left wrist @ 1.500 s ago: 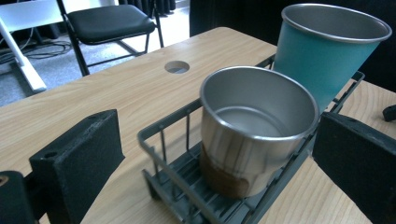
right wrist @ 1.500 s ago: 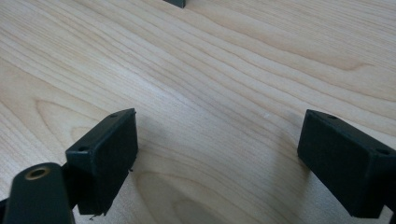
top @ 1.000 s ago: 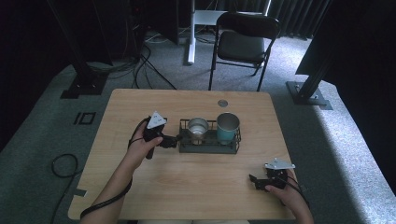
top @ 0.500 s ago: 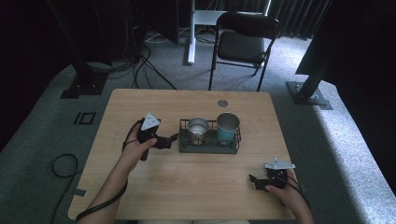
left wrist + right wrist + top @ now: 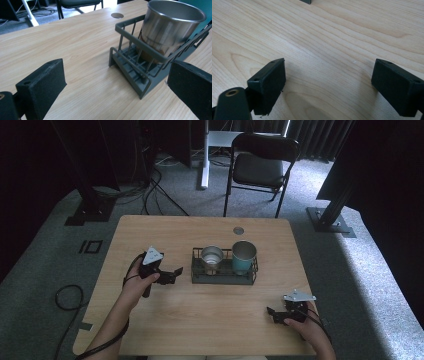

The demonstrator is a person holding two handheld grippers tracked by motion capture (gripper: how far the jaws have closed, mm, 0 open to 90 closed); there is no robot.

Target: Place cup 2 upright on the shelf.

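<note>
The steel cup [image 5: 212, 258] sits in the left compartment of the wire rack [image 5: 224, 277] at the middle of the table [image 5: 150, 227], with a teal cup [image 5: 243, 257] upright in the compartment beside it. In the left gripper view the steel cup [image 5: 170, 27] stands upright behind the rack's [image 5: 140, 75] end wall, its rim well above the wires.

My left gripper [image 5: 172, 274] is just beside the rack's left end, apart from it, jaws spread wide and holding nothing. My right gripper [image 5: 274, 314] rests low near the table's front right corner, well apart from the rack, jaws also spread over bare wood [image 5: 332, 37].

I judge the step in hand to be the left gripper's approach to the steel cup. To do it well, I would:

1. Raise the left gripper so the jaws clear the rack's top wire before moving in.
2. Line 1 jaw inside the cup's rim and 1 outside, or straddle the cup's wall above the wires.
3. Close gently; thin steel is slippery and may twist in the pads.
4. Lift straight up so the cup doesn't catch the wires or nudge the teal cup.

If the rack drags, the right gripper could steady its far end.
</note>
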